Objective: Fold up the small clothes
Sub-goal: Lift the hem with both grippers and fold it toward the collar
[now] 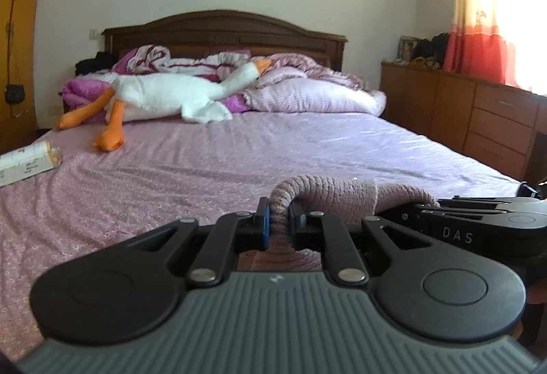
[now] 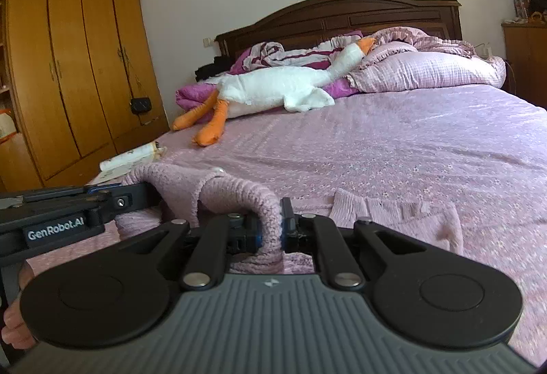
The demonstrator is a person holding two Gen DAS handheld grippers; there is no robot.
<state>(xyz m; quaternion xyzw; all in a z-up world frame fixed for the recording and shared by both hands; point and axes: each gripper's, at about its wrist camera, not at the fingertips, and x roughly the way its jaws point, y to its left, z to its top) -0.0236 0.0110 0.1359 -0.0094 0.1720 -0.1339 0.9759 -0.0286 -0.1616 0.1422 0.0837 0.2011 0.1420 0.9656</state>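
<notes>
Pink knit garment [image 2: 239,199] hangs lifted above the near end of the bed [image 2: 410,148]; 1 ribbed part lies on the sheet at right. Left gripper [image 1: 277,223] and right gripper [image 2: 270,227] are each clamped on a bunched edge, side by side. Risk: thick knit slips from narrow pads, or uneven pull skews the fold. Plush goose [image 1: 171,93] lies well apart.

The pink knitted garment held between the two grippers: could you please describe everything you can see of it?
The pink knitted garment is small, dusty pink, of chunky ribbed yarn that looks soft. The left gripper and the right gripper each pinch a bunched edge, so it drapes between them just above the floral pink bedsheet. A ruffled part lies spread on the sheet to the right. Its full shape is hidden.
</notes>
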